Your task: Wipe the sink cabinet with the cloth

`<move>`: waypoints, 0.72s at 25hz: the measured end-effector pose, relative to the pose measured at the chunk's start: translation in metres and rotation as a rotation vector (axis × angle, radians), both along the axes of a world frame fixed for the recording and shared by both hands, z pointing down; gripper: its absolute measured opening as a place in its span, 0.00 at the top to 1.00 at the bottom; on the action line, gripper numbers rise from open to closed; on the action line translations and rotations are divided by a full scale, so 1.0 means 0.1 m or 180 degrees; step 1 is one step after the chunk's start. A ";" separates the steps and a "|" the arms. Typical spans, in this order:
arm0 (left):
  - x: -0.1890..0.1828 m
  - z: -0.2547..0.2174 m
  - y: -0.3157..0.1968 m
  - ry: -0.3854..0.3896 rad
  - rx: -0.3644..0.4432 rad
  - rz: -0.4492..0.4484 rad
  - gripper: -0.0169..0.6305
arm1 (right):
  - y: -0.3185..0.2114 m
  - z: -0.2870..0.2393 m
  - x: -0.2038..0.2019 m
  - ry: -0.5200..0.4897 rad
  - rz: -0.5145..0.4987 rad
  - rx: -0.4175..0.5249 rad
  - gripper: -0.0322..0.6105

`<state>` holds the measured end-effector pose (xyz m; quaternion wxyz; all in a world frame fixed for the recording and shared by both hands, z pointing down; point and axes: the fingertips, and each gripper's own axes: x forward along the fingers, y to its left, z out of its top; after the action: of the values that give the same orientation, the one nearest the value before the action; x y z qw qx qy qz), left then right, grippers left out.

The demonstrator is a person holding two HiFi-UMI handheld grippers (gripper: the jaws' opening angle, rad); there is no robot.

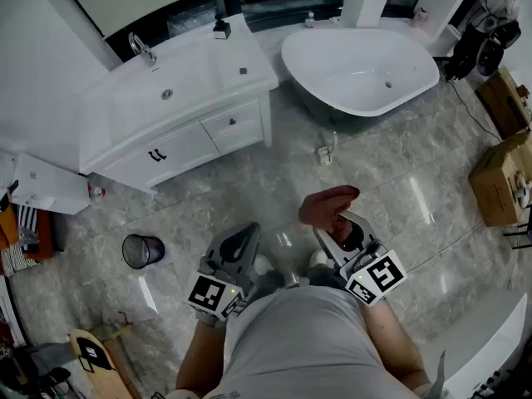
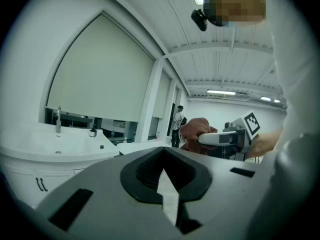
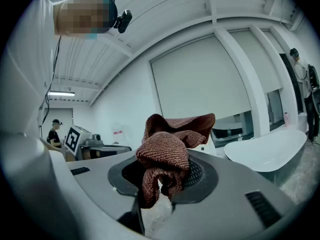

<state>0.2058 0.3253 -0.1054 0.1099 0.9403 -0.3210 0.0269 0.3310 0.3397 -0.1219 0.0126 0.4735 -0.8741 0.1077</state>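
The white sink cabinet (image 1: 179, 140) with basin, chrome tap (image 1: 141, 48) and dark-handled drawers stands at the upper left of the head view, well away from both grippers; it also shows low on the left as the cabinet (image 2: 30, 159). My right gripper (image 1: 337, 220) is shut on a reddish-brown cloth (image 1: 327, 206), held over the floor near my body. The bunched cloth (image 3: 167, 149) sticks up out of the right gripper (image 3: 165, 181). My left gripper (image 1: 248, 233) hangs beside it, jaws together and holding nothing; from the left gripper (image 2: 162, 159) I see the cloth (image 2: 195, 129).
A white bathtub (image 1: 357, 69) sits to the right of the cabinet. A black mesh bin (image 1: 143, 250) stands on the marble floor at the left. Cardboard boxes (image 1: 501, 177) line the right edge. A small bottle (image 1: 326, 152) stands near the tub. A person (image 2: 177, 124) stands far off.
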 end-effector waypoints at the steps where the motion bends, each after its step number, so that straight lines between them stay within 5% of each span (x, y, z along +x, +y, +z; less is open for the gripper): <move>1: -0.04 0.00 -0.01 -0.0005 0.0009 0.0012 0.96 | -0.03 0.01 -0.05 -0.0003 -0.0002 -0.0004 0.74; 18: -0.70 0.21 -0.36 0.0097 -0.0115 0.0181 0.96 | -0.41 0.24 -0.61 -0.0187 0.0198 -0.0298 0.73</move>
<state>0.1361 0.2897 -0.0843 0.1310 0.9472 -0.2919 0.0215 0.2703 0.2987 -0.0980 0.0057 0.4960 -0.8530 0.1627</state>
